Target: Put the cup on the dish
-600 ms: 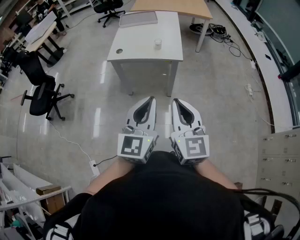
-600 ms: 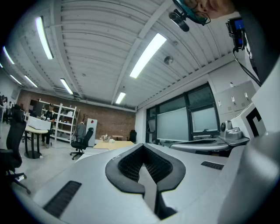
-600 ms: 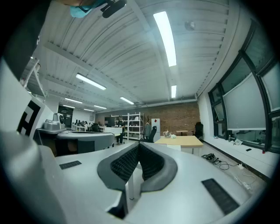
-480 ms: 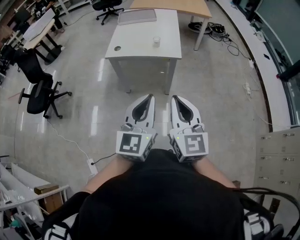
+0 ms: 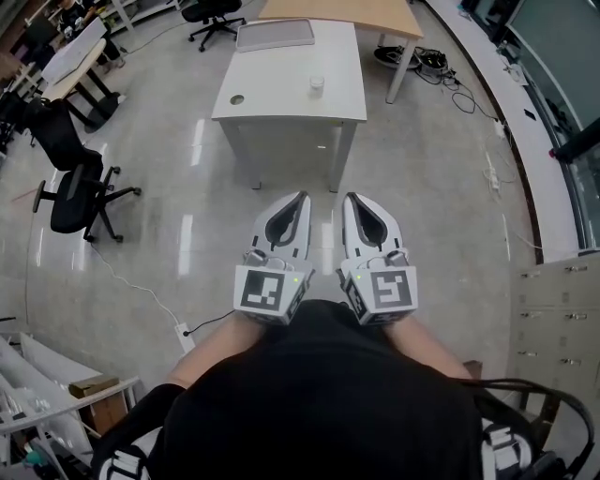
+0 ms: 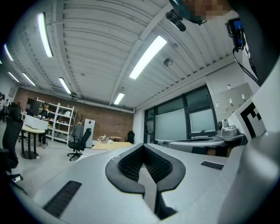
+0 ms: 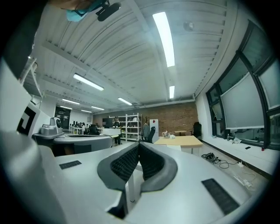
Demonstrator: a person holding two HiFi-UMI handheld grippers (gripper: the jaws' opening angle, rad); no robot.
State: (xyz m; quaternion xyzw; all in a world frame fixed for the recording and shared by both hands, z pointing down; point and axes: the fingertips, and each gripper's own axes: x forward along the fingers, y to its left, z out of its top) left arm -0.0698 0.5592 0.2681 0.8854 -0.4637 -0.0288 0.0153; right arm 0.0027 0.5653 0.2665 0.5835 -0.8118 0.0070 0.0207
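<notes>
A small pale cup [image 5: 317, 86] stands on the white table [image 5: 281, 103] far ahead in the head view. A small round dish [image 5: 236, 98] lies near that table's left edge, well apart from the cup. My left gripper [image 5: 302, 197] and right gripper [image 5: 348, 198] are held side by side close to the person's body, pointing at the table and well short of it. Both are shut with nothing between their pads. In the left gripper view the left gripper [image 6: 142, 146] has its tips together, and the right gripper [image 7: 139, 144] looks the same in its own view. Neither gripper view shows the cup or the dish.
A grey flat tray [image 5: 275, 34] lies at the table's far end, with a wooden table [image 5: 342, 9] behind it. Black office chairs [image 5: 70, 183] stand at the left. A cable and power strip [image 5: 184, 330] lie on the floor, more cables [image 5: 427, 61] at the right, and cabinets [image 5: 558, 309] further right.
The head view sways slightly, so the table and chairs shift a little in the frame. Both grippers keep the same pose and stay shut.
</notes>
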